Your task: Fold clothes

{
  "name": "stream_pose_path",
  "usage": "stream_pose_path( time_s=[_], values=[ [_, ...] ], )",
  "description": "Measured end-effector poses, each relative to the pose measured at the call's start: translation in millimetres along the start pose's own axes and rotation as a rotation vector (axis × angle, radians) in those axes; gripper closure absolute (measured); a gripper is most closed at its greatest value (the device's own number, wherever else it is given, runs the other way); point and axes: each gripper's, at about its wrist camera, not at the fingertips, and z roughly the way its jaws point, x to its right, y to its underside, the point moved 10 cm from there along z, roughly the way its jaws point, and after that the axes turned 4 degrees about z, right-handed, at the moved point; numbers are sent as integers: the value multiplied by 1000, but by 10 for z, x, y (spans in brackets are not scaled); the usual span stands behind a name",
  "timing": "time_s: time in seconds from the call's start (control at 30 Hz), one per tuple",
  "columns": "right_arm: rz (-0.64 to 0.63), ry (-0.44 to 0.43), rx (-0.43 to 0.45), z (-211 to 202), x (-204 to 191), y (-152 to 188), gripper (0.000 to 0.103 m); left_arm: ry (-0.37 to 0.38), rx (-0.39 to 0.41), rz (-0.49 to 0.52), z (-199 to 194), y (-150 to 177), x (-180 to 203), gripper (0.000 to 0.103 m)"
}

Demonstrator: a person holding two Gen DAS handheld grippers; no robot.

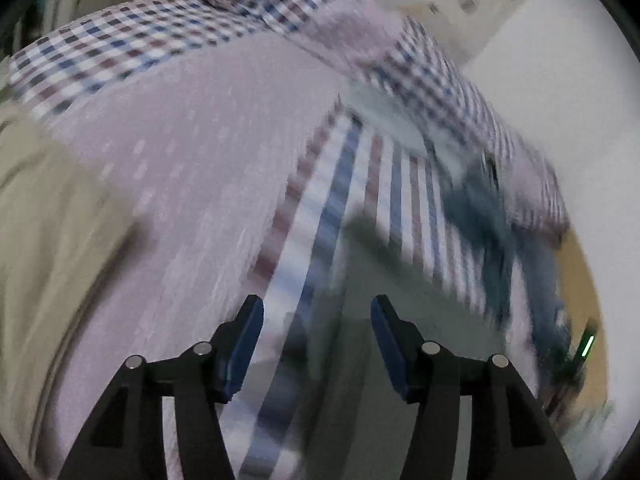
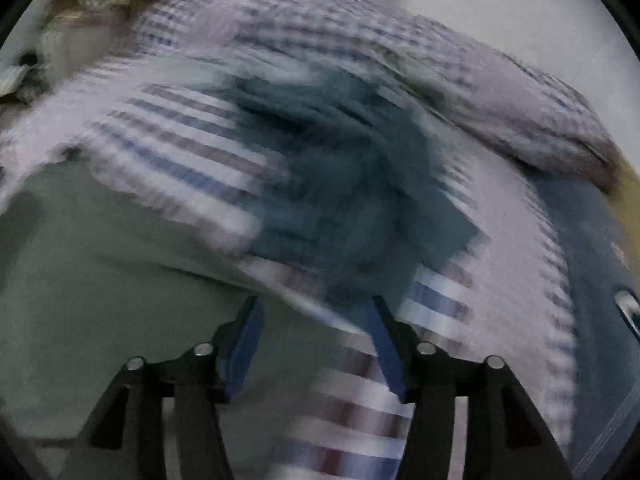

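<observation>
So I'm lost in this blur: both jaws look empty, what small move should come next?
Probably lower the left gripper onto the checked shirt edge below it and close. Both it and the right gripper are open and hold nothing, and the shirt lies rumpled, a dark cloth on it.

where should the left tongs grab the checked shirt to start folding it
Probably at the striped-looking edge of the checked shirt that runs just ahead of the open left tongs. Come straight forward and low, so one finger slips under the hem where it lies over the grey surface. That edge looks free and thin; the broad pale panel to the left offers no lip. Motion blur hides finer detail.
</observation>
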Motion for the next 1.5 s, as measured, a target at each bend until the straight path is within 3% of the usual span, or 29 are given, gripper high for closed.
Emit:
stream_pose_path(
  time_s=[0.03, 0.13, 0.17, 0.2, 0.3, 0.4, 0.5, 0.67, 0.77, 0.87, 0.93, 1.0, 1.17, 1.33, 1.47, 1.5],
  values=[
    [-52, -42, 16, -33, -226, -64, 27, -3, -22, 27, -46, 205, -1, 44],
    [-198, -137, 26, 22, -903, -254, 27, -7, -84, 111, -108, 753, 94, 44],
    [-232, -167, 21, 69, -1126, -318, 27, -14, -94, 144, -117, 838, 144, 50],
    [-257, -189, 10, 135, -1324, -377, 27, -23, -99, 179, -117, 884, 193, 61],
    [-330, -252, -22, 328, -1917, -549, 27, -16, -82, 240, -126, 936, 339, 79],
    [-383, -286, -44, 531, -2383, -717, 27, -21, -82, 259, -67, 997, 370, 91],
    [-455, -284, -73, 759, -2705, -831, 27, 1, -65, 254, -80, 1022, 352, 98],
    [-557, -264, -130, 1122, -3061, -970, 28, -1, -60, 258, -152, 1055, 254, 99],
    [-596, -114, -99, 1308, -3023, -1226, 29, 4, -75, 245, -171, 1125, 209, 100],
    [-515, 152, 74, 1266, -2753, -1758, 31, 6, -97, 218, -184, 1217, 152, 100],
    [-409, 225, 193, 1044, -2623, -1996, 31, 7, -96, 192, -191, 1231, 130, 99],
    [-327, 211, 245, 845, -2551, -2047, 30, 8, -90, 167, -204, 1235, 107, 99],
    [-226, 102, 237, 344, -2350, -1629, 29, 7, -37, 78, -346, 1139, -62, 96],
    [-40, -32, 193, -346, -1770, -722, 27, 125, 44, -98, -559, 1066, -254, 96],
    [131, -14, 218, -861, -1196, 41, 26, 232, 50, -219, -594, 1129, -310, 78],
    [200, -18, 222, -964, -1039, 253, 26, 255, 50, -241, -599, 1157, -307, 78]
  ],
)
